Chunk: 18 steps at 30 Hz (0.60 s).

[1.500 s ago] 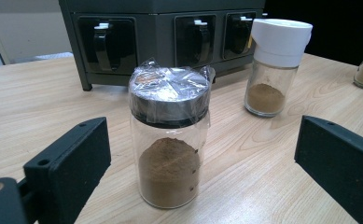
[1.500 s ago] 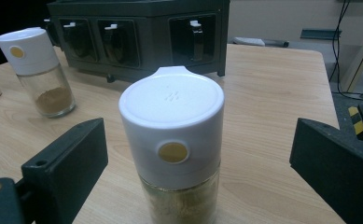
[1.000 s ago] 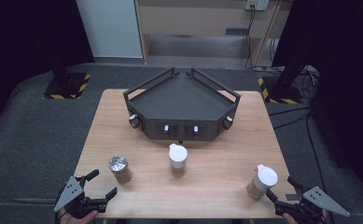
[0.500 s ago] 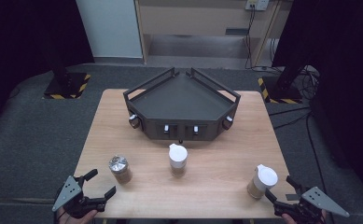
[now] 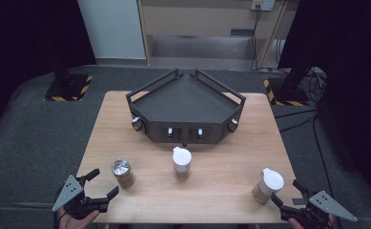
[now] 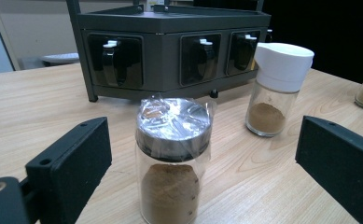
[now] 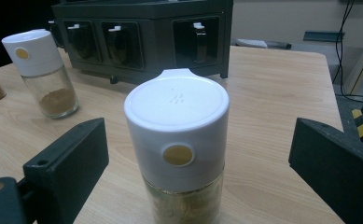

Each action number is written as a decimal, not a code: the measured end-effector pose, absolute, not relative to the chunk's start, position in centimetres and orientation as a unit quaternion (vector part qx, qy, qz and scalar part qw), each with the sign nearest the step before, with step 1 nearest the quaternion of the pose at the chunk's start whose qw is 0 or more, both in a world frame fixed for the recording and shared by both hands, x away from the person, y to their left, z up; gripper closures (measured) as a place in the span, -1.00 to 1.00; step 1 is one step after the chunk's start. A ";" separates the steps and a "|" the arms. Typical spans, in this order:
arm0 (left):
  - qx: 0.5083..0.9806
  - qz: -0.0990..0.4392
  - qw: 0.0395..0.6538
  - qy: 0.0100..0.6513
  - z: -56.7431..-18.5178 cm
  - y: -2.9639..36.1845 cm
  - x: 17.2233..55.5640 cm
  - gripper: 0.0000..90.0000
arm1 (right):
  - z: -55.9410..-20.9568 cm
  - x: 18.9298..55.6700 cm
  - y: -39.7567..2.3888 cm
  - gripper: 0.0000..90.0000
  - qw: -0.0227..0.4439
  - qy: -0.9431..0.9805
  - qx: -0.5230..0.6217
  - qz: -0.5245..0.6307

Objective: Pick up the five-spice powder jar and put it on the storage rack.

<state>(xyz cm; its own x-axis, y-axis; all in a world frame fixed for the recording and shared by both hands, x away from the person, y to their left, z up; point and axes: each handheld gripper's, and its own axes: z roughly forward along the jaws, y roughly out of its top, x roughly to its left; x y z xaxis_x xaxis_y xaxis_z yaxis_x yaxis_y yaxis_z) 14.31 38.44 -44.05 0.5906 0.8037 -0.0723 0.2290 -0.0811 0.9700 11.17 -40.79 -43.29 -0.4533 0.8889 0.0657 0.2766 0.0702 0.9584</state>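
With its jaws spread wide and holding nothing, the left gripper (image 5: 97, 196) faces the foil-sealed jar (image 6: 172, 158) at the near left of the surface (image 5: 221, 191), while the right gripper (image 5: 288, 206), equally agape and empty, faces a white-capped jar (image 7: 178, 144) at the near right. A third jar (image 5: 181, 163) stands between them before the dark angular rack (image 5: 185, 107). No jar is grasped or racked yet, so any placing seemingly lies ahead.
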 end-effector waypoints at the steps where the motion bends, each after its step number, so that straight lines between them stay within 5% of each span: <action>1: 0.691 0.254 0.564 0.375 -43.9 38.4 14.4 -0.95 | -43.3 11.2 -40.8 -0.90 0.291 0.671 0.435 0.526; 18: 0.718 0.242 0.533 0.376 -42.8 37.3 17.9 -0.91 | -43.3 11.2 -40.8 -0.89 0.292 0.670 0.434 0.526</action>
<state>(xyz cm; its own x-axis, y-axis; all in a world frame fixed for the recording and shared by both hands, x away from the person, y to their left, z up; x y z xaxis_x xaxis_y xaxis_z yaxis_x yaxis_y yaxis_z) 17.90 37.35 -42.76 0.5995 0.7986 -0.0534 0.2834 -0.1494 0.9473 11.16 -40.81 -43.31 -0.4528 0.8892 0.0658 0.2753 0.0693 0.9589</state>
